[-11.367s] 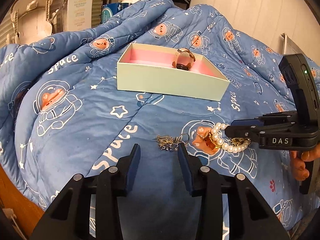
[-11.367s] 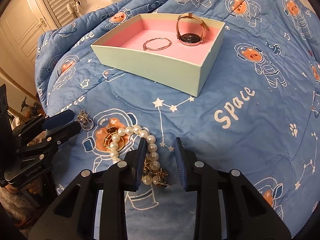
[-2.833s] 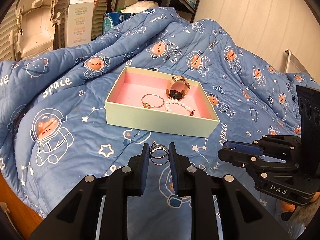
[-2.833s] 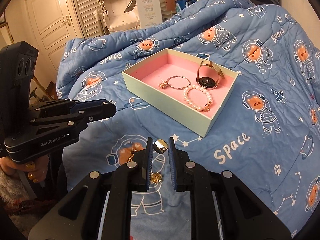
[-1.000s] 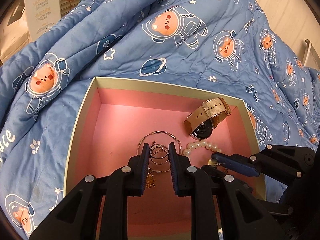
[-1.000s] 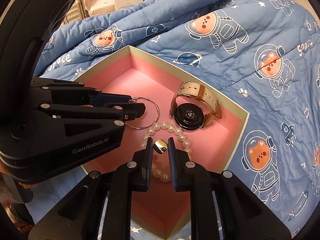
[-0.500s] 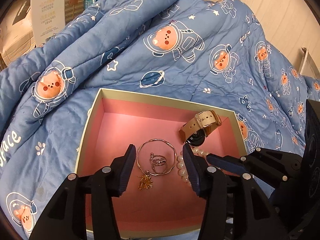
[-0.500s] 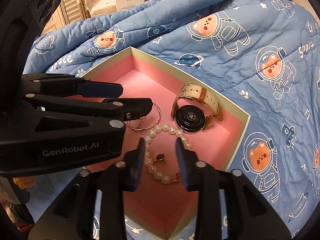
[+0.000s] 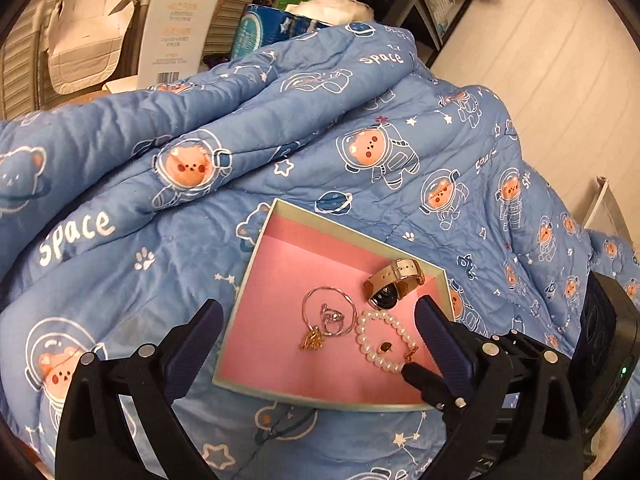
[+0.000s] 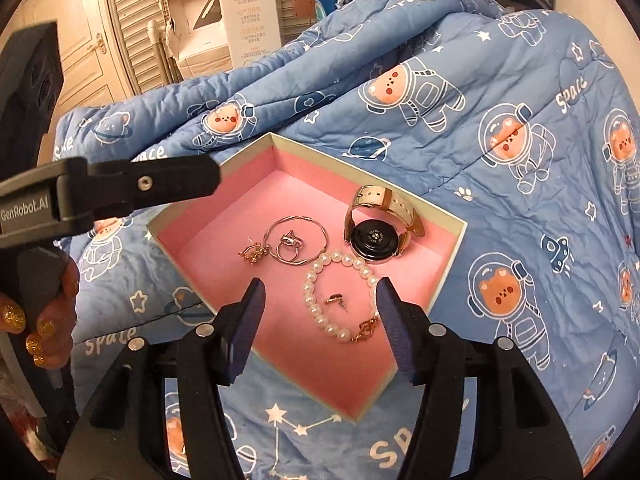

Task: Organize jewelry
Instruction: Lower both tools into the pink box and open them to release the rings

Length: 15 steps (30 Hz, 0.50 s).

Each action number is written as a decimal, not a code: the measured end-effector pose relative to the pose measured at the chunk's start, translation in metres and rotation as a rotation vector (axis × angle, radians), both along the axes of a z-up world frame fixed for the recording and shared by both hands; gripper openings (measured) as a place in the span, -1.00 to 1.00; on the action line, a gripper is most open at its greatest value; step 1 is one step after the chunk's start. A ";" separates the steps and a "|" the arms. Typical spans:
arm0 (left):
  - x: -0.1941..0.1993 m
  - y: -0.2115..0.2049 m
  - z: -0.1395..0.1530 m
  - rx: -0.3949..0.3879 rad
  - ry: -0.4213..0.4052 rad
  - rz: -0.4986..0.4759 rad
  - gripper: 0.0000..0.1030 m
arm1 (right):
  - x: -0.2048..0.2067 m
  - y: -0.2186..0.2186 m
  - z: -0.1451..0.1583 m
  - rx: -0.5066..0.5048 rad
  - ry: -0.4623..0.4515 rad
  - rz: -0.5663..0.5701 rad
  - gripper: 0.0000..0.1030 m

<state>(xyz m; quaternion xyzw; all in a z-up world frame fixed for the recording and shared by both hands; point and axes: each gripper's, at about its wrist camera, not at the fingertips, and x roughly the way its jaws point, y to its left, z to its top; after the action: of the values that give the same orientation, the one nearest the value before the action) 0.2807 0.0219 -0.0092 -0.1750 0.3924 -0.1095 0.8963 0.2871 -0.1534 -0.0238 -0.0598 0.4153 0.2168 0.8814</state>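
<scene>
A pale green box with a pink lining (image 9: pixel 280 248) (image 10: pixel 224 248) lies on the blue quilt. In it are a watch (image 9: pixel 394 283) (image 10: pixel 376 226), a thin bangle (image 9: pixel 329 312) (image 10: pixel 298 240) with rings (image 9: pixel 332 316) (image 10: pixel 290 245) inside it, a gold charm (image 9: pixel 312 340) (image 10: pixel 252 254), a pearl bracelet (image 9: pixel 384 344) (image 10: pixel 340 296) and a small gold earring (image 9: pixel 385 347) (image 10: pixel 335 300) inside the pearls. My left gripper (image 9: pixel 318 340) is wide open and empty above the box. My right gripper (image 10: pixel 318 314) is wide open and empty over the pearls.
The blue space-print quilt (image 9: pixel 160 184) (image 10: pixel 500 120) rises in folds behind the box. Cardboard boxes (image 9: pixel 180 20) and a shelf stand beyond it. A louvred door (image 10: pixel 132 20) is at the far left in the right wrist view.
Both grippers have opened wider and pulled up and back from the box. The rings and the earring lie released in the box.
</scene>
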 end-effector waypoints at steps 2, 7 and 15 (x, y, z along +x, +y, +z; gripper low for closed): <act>-0.014 0.009 -0.003 -0.011 -0.003 0.026 0.87 | -0.008 -0.008 0.001 0.023 0.005 -0.017 0.13; -0.045 0.021 -0.011 -0.001 -0.018 0.045 0.87 | -0.029 -0.022 0.001 0.048 0.020 -0.031 0.13; -0.083 0.012 -0.017 0.096 -0.054 -0.002 0.87 | -0.061 -0.025 -0.014 0.033 0.049 -0.010 0.13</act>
<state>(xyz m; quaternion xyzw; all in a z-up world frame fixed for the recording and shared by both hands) 0.1976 0.0343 -0.0261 -0.1285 0.3731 -0.0960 0.9138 0.2257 -0.1787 -0.0374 -0.0378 0.4334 0.2209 0.8729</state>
